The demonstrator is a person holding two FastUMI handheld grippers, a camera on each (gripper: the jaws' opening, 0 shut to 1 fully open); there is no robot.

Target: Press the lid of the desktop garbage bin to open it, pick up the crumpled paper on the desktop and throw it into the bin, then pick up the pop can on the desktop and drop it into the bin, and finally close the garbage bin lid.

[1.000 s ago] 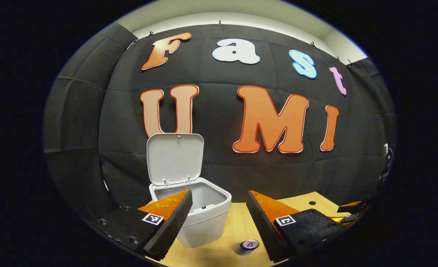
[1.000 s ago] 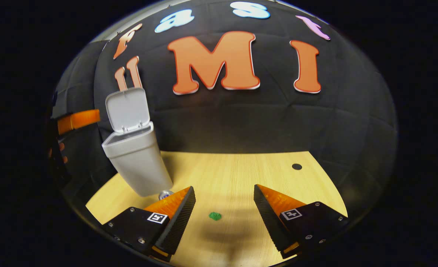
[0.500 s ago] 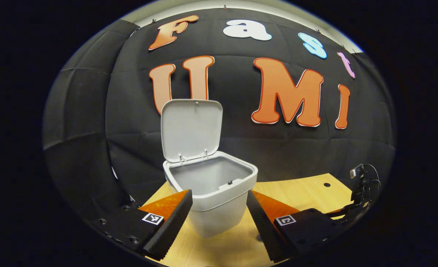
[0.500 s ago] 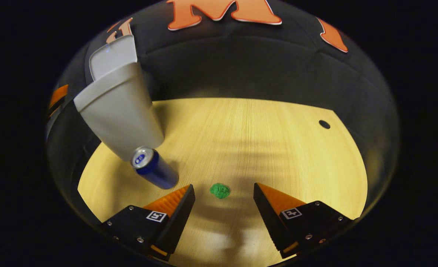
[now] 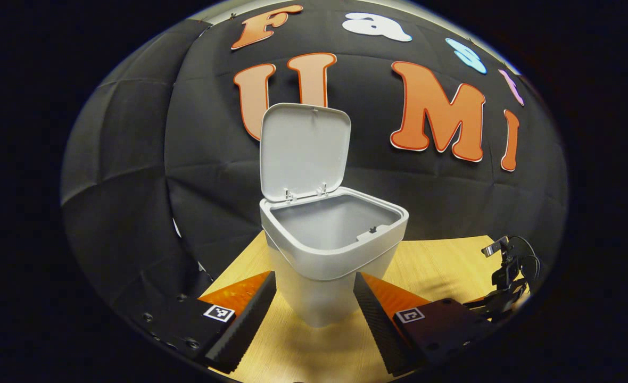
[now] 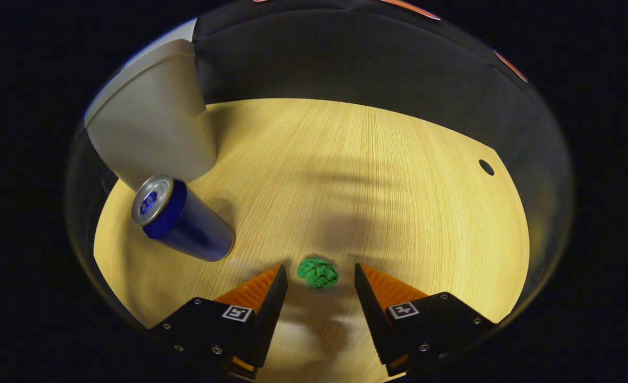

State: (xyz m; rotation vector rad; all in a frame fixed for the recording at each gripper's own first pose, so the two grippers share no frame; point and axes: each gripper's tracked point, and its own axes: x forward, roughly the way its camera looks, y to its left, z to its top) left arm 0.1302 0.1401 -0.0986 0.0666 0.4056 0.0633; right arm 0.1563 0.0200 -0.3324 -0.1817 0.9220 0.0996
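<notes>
Right tool (image 6: 320, 276) hangs just over the wooden surface (image 6: 399, 175) with its 2 fingers spread, the green crumpled paper (image 6: 317, 273) lying on the surface at the gap between the fingertips, touched by neither. Off to that tool's left the blue pop can (image 6: 181, 219) stands upright, just beside the base of the grey bin (image 6: 151, 127). Left tool (image 5: 314, 279) is spread too, holding nothing, its fingers either side of the bin's (image 5: 327, 255) lower body in its own view. The lid (image 5: 303, 151) stands raised on its hinge, the inside bare where visible.
</notes>
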